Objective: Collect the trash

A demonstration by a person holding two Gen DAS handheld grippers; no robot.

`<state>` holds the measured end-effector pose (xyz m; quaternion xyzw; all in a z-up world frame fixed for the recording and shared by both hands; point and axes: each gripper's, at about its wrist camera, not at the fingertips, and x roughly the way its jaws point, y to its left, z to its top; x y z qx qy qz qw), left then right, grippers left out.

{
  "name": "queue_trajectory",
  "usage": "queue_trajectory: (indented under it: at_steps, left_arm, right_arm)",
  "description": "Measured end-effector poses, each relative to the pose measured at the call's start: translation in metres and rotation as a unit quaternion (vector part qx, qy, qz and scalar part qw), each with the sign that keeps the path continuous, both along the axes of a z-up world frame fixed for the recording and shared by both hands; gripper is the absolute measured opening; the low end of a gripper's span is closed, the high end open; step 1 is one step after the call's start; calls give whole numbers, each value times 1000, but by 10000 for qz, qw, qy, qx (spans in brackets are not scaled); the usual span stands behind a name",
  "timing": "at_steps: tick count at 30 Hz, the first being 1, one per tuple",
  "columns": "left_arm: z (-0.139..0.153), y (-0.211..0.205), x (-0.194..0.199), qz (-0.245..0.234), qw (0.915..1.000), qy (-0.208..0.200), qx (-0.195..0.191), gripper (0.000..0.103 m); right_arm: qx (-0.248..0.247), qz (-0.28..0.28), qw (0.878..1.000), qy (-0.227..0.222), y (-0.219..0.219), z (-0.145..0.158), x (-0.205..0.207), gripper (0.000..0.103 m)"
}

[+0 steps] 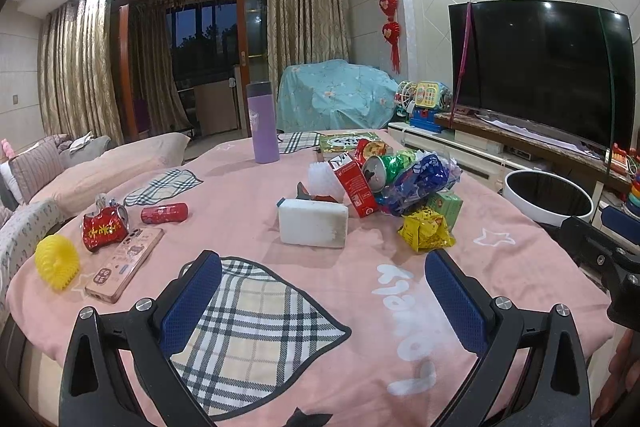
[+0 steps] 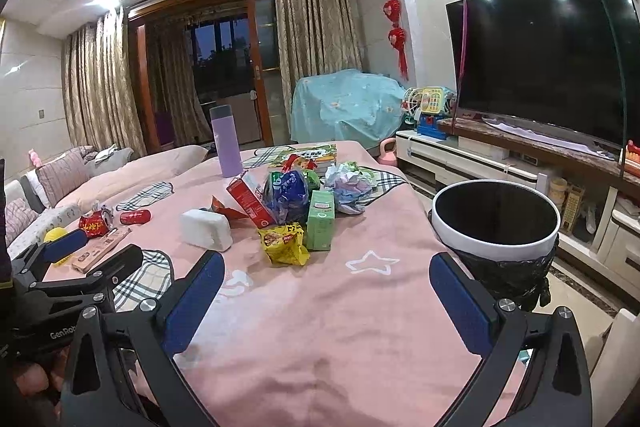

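Trash pile [image 2: 298, 203] sits at frame centre on the pink-covered surface [image 2: 320, 307]: yellow wrapper [image 2: 285, 242], green carton [image 2: 320, 225], blue bag [image 2: 288, 193], red box [image 2: 248, 201]. White bin [image 2: 496, 223] stands right of centre, beside the surface edge. Left hand-held gripper [image 1: 322, 293] and right hand-held gripper [image 2: 326, 293], lower frame, both wide, holding nothing

The left gripper [image 1: 324, 273] has its 2 blue-padded fingers [image 1: 192, 297] spread wide, gripping nothing. The right gripper [image 2: 326, 275] is likewise spread wide and holds nothing, level with the left one and just beside it.
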<state>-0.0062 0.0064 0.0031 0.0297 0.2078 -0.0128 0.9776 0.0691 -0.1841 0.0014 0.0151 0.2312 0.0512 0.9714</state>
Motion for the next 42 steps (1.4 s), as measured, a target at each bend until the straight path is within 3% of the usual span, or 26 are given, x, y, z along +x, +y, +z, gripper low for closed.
queue_trajectory:
  at_steps: [42]
  left_arm:
    - [-10, 10, 13, 26, 9998, 186, -56, 101]
  right_arm:
    - [174, 160, 9995, 214, -2, -5, 9, 102]
